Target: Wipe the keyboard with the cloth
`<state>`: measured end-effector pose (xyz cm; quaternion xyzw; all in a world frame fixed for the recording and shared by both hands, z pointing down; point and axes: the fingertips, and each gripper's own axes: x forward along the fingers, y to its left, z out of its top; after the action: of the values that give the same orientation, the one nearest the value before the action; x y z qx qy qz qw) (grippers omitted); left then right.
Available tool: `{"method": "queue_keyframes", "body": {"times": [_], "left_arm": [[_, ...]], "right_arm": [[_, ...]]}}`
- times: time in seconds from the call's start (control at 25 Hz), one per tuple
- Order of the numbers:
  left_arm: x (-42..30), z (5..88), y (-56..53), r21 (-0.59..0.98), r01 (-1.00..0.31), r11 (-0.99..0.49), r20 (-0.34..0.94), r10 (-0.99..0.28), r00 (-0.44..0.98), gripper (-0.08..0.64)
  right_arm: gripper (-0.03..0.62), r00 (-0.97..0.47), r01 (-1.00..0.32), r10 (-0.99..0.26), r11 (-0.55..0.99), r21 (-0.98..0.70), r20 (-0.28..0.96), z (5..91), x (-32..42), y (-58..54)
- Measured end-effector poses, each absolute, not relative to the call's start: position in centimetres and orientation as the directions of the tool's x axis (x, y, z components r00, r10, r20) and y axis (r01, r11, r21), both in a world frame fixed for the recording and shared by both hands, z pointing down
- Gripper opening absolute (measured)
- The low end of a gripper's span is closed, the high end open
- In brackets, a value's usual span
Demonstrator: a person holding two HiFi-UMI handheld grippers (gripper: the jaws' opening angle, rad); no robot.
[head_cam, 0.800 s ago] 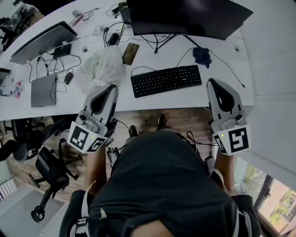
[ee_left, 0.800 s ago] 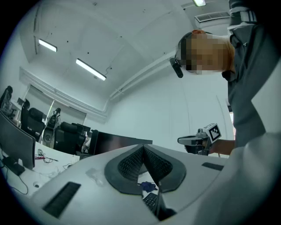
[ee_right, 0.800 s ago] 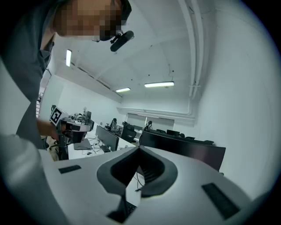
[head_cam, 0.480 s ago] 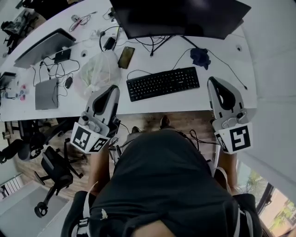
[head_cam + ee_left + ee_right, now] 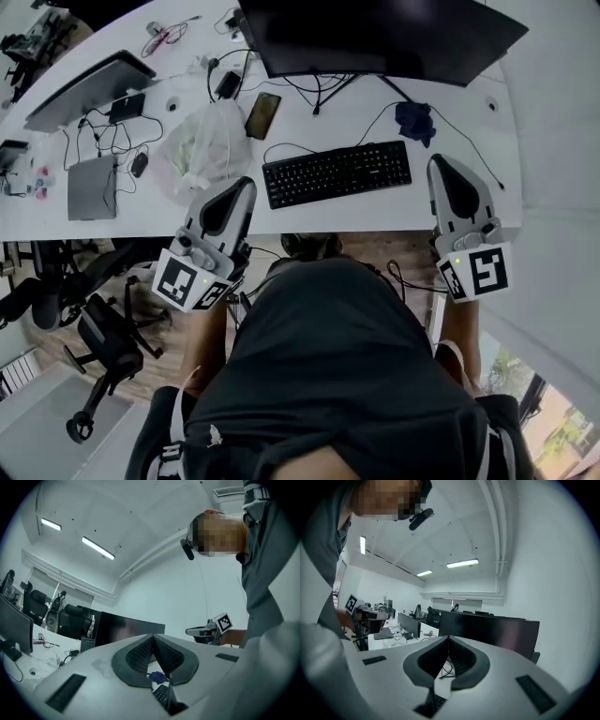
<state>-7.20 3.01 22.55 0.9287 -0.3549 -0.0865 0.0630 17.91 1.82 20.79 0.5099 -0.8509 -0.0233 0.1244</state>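
The black keyboard (image 5: 337,173) lies on the white desk (image 5: 375,202), in front of the monitor. A crumpled dark blue cloth (image 5: 413,120) rests behind the keyboard's right end, apart from it. My left gripper (image 5: 246,184) hovers over the desk's near edge, left of the keyboard, shut and empty. My right gripper (image 5: 439,161) hangs at the keyboard's right end, just below the cloth, also shut with nothing in it. In the left gripper view the pads meet at the left gripper's tip (image 5: 152,637); the cloth (image 5: 157,677) and keyboard (image 5: 161,694) show below. The right gripper (image 5: 449,639) has its pads closed too.
A large dark monitor (image 5: 384,37) stands at the back, with cables running under it. A clear plastic bag (image 5: 202,141) and a phone (image 5: 258,114) lie left of the keyboard. Laptops (image 5: 91,187) and cables fill the desk's left. An office chair (image 5: 103,337) stands at lower left.
The head view has shifted slightly. Both grippers stay shut at the desk's near edge, and the left has edged a little toward the keyboard. Keyboard and cloth lie as before.
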Motion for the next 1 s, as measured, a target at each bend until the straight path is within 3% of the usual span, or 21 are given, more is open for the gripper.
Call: {"method": "queue_keyframes", "body": {"times": [0.24, 0.48, 0.52, 0.56, 0.6, 1.0], "left_arm": [[-8.4, 25.3, -0.3, 0.216, -0.616, -0.757, -0.139, -0.649, 0.748, 0.003], [-7.2, 25.0, -1.2, 0.207, -0.662, -0.721, -0.102, -0.689, 0.718, 0.003], [-7.0, 25.1, -1.2, 0.215, -0.681, -0.700, -0.085, -0.708, 0.701, 0.003], [-6.7, 25.0, -1.2, 0.227, -0.699, -0.678, -0.073, -0.727, 0.682, 0.003], [-6.2, 24.9, -1.2, 0.238, -0.714, -0.659, -0.064, -0.744, 0.665, 0.003], [-1.3, 26.7, 0.5, 0.288, -0.809, -0.512, 0.040, -0.837, 0.545, 0.003]], "right_arm": [[0.011, -0.381, -0.872, -0.854, 0.459, 0.169, 0.354, 26.5, 18.4, -1.7], [0.017, -0.311, -0.917, -0.757, 0.399, 0.029, 0.575, 39.3, 26.8, -8.1], [0.052, -0.294, -0.922, -0.734, 0.386, 0.021, 0.613, 41.9, 28.4, -9.6], [0.168, -0.285, -0.924, -0.703, 0.383, 0.009, 0.651, 44.6, 29.8, -11.1], [0.224, -0.282, -0.924, -0.673, 0.382, -0.004, 0.684, 47.1, 31.1, -12.8], [0.220, -0.203, -0.899, -0.460, 0.437, 0.021, 0.864, 64.6, 36.5, -20.7]]}}
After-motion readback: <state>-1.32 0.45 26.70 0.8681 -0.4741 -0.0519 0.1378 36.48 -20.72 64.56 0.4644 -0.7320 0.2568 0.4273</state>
